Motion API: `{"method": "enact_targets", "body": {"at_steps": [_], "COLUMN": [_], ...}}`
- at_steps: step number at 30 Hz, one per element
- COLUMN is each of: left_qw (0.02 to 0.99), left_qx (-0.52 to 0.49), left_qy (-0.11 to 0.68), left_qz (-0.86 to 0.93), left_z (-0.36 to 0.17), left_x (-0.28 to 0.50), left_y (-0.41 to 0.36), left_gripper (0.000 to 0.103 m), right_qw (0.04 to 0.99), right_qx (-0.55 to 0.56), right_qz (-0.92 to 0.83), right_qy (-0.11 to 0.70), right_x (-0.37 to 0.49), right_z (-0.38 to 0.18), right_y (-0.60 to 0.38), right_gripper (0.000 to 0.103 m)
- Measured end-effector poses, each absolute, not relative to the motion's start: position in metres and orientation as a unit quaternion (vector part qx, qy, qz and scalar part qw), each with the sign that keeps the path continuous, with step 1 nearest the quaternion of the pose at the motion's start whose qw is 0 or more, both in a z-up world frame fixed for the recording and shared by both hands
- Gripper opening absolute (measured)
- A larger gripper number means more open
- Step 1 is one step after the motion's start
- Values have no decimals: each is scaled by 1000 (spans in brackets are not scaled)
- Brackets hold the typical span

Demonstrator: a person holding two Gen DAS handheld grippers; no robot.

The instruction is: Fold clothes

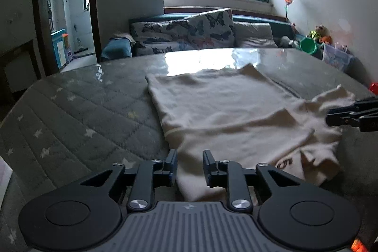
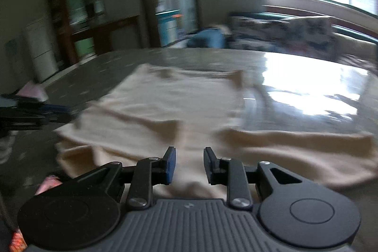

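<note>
A: Where is our shirt?

B: It lies flat on the table, cream, partly folded, one sleeve bunched at its right edge.

A: And our left gripper?

B: Its jaws stand parted over the shirt's near hem, holding nothing.

A: Our right gripper?

B: We see its jaws parted too, empty, low over the near cloth. That view is blurred. Behind the table we see a sofa.

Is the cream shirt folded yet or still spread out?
Partly folded: the cream shirt lies mostly flat, with a flap folded across its middle and one sleeve bunched.
</note>
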State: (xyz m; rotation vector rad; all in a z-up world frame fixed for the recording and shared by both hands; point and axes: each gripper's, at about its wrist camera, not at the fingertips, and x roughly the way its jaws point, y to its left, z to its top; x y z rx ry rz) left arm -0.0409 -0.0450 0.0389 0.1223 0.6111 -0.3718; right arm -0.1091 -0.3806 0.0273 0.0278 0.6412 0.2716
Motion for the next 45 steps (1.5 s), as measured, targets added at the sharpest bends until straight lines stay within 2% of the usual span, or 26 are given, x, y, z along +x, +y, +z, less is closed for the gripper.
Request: {"method": "enact_targets", "body": {"at_steps": [6, 10, 12, 20, 22, 23, 24, 25, 28, 37, 45], "left_qw": [937, 936, 936, 936, 936, 937, 937, 937, 937, 938, 938], "left_qx": [56, 56, 57, 59, 59, 59, 58, 58, 56, 48, 39], "left_qy": [288, 289, 289, 291, 291, 291, 291, 291, 292, 292, 288], "left_qz": [-190, -194, -194, -189, -187, -186, -186, -185, -184, -182, -186], "left_z": [48, 48, 48, 49, 49, 49, 49, 49, 48, 48, 48], "left_x": [-40, -39, -39, -39, -40, -40, -40, -40, -41, -41, -46], "left_y": [-52, -58, -58, -58, -58, -58, -58, -58, -57, -55, -52], "left_gripper": [36, 36, 37, 42, 42, 43, 44, 44, 44, 46, 48], "right_qw": [949, 939, 932, 921, 922, 923, 923, 923, 925, 940, 948], "right_qx": [55, 108, 140, 187, 179, 178, 179, 180, 190, 242, 236], "right_qz": [-17, -105, -131, -154, -156, -156, -155, -154, -151, -75, 65], "right_qy": [309, 309, 309, 306, 304, 304, 303, 303, 291, 228, 203], "right_x": [-114, -111, -109, -94, -90, -88, -88, -87, -94, -110, -102], "right_z": [26, 19, 15, -1, -1, -1, -1, -1, 4, 50, 93], "right_y": [-465, -517, -537, -561, -561, -561, -561, -562, -560, -546, -477], "right_gripper": [30, 33, 37, 40, 37, 33, 21, 15, 8, 6, 6]}}
